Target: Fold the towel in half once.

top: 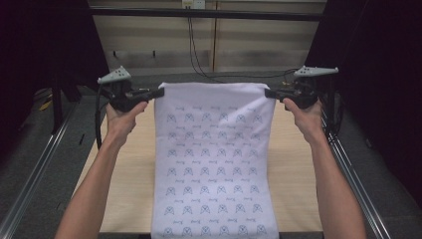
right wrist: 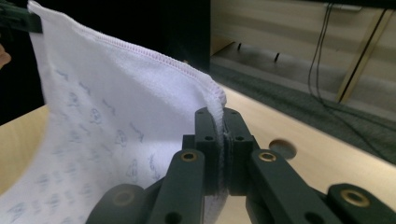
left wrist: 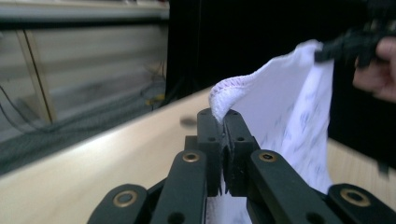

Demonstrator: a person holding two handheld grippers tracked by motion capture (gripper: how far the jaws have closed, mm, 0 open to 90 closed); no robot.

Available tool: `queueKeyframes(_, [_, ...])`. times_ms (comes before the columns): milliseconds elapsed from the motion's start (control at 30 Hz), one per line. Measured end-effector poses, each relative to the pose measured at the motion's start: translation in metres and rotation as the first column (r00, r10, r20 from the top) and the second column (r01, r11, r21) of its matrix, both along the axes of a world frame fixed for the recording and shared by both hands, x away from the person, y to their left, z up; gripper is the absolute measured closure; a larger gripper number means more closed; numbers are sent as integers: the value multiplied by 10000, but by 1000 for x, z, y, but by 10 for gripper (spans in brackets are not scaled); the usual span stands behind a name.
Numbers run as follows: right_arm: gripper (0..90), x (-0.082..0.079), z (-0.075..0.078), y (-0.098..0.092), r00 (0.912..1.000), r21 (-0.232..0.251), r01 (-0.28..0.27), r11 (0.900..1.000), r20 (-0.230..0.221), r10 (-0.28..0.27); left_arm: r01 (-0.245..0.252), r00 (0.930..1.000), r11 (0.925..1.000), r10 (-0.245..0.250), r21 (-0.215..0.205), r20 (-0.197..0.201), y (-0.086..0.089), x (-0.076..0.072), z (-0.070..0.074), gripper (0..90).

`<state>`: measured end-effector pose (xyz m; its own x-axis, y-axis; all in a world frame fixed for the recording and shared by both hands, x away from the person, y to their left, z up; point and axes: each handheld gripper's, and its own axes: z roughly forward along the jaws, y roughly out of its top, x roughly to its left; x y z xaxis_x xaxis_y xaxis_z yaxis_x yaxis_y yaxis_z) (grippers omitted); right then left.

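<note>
Nearest to me in the high view, the lower edge of the white printed cloth (top: 214, 164) runs off the near edge of the worktop (top: 293, 184), and my two forearms come in on either side of it. The cloth is white with rows of small blue motifs; it slopes up from the pale wooden worktop to its raised far edge, which is stretched taut between my two tools.

Left tool (top: 158, 92): I see its jaws closed almost completely, pinching the far left corner of the cloth. In the left gripper view, the left tool (left wrist: 225, 140) has the two black jaws nearly meeting, with the stitched hem of the cloth (left wrist: 280, 112) rising out from between them. Farther off in that view, the other hand (left wrist: 380, 74) holds the opposite corner.

Right tool (top: 267, 92): its jaws are likewise nearly closed, gripping the far right corner. In the right gripper view, the right tool (right wrist: 223, 144) shows the hem clamped between the jaws, and the cloth (right wrist: 107, 107) spreads away to the left with its overlocked top edge running up to the far corner. A round hole (right wrist: 281, 148) in the worktop lies just beyond the jaws.

Both corners are held level with each other, well above the worktop. Beyond the cloth, black cables (top: 196, 50) hang down a pale panelled wall (top: 249, 40).
</note>
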<state>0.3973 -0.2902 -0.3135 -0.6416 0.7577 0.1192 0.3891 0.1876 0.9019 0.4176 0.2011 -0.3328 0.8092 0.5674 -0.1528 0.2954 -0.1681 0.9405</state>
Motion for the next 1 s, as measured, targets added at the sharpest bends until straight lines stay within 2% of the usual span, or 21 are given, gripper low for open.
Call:
queueKeyframes(100, [864,-14,-22,-8,9990,326,-264,9991,-342,276,189,9987,9998,-184,111,-469,3,-14,-23,877])
queueKeyframes(167, [864,-27,-37,-9,9975,621,-490,9969,-480,520,369,9953,9993,-367,8,-895,5,-28,-36,877])
queueKeyframes(233, [864,-44,-49,-8,9954,652,-794,9947,-489,827,501,9954,9983,-475,301,-832,9,-47,-44,876])
queueKeyframes(333, [864,-75,-61,-6,9901,661,-1306,9892,-438,1336,807,9938,9960,-774,389,-801,19,-77,-52,876])
queueKeyframes(400, [863,-96,-65,-4,9854,637,-1598,9851,-495,1630,970,9906,9950,-943,225,-995,24,-94,-56,876])
queueKeyframes(433, [864,-108,-66,-3,9822,609,-1781,9821,-502,1812,1057,9901,9939,-1022,320,-961,26,-104,-59,876])
queueKeyframes(500, [863,-130,-70,0,9751,719,-2087,9753,-607,2132,1215,9854,9906,-1127,636,-1277,27,-124,-69,876])
queueKeyframes(533, [863,-142,-76,4,9693,537,-2247,9729,-902,2288,1351,9819,9888,-1250,635,-1420,26,-131,-75,876])
queueKeyframes(567, [863,-150,-80,6,9668,332,-2300,9726,-1063,2323,1429,9764,9865,-1273,803,-1744,24,-139,-83,876])
queueKeyframes(600, [863,-159,-87,8,9626,306,-2389,9706,-1244,2408,1350,9751,9847,-1123,1100,-1911,21,-151,-95,876])
queueKeyframes(633, [863,-170,-98,10,9520,294,-2600,9652,-1591,2613,1594,9671,9803,-1312,1170,-2182,19,-159,-105,876])
queueKeyframes(667, [863,-178,-106,12,9504,-104,-2590,9658,-1812,2529,1707,9610,9765,-1354,1319,-2409,18,-165,-111,876])
queueKeyframes(700, [863,-183,-113,12,9453,-37,-2636,9646,-2003,2576,1624,9593,9763,-1224,1427,-2546,17,-172,-120,876])
queueKeyframes(733, [863,-188,-121,11,9384,241,-2641,9642,-2245,2627,1793,9494,9746,-1357,1341,-2832,17,-176,-127,876])
queueKeyframes(767, [863,-193,-127,9,9365,213,-2546,9668,-2439,2520,2085,9361,9687,-1577,1347,-3144,16,-178,-134,876])
queueKeyframes(800, [863,-197,-133,8,9323,269,-2522,9673,-2609,2504,2155,9301,9657,-1577,1450,-3318,15,-182,-141,875])
queueKeyframes(833, [863,-201,-141,6,9236,437,-2491,9675,-2899,2509,2288,9211,9618,-1641,1500,-3530,15,-183,-143,875])
queueKeyframes(867, [863,-203,-145,6,9200,371,-2472,9682,-3045,2466,2597,9097,9536,-1887,1522,-3700,16,-184,-146,875])
queueKeyframes(900, [863,-206,-151,6,9134,257,-2427,9698,-3306,2374,2551,9114,9529,-1804,1639,-3698,16,-185,-147,874])
queueKeyframes(967, [863,-208,-158,7,9030,182,-2493,9683,-3570,2392,2692,8965,9475,-1810,1728,-4043,15,-184,-150,871])
queueKeyframes(1000, [863,-208,-162,8,8964,62,-2540,9672,-3742,2378,2714,8947,9441,-1759,1869,-4106,13,-185,-151,871])
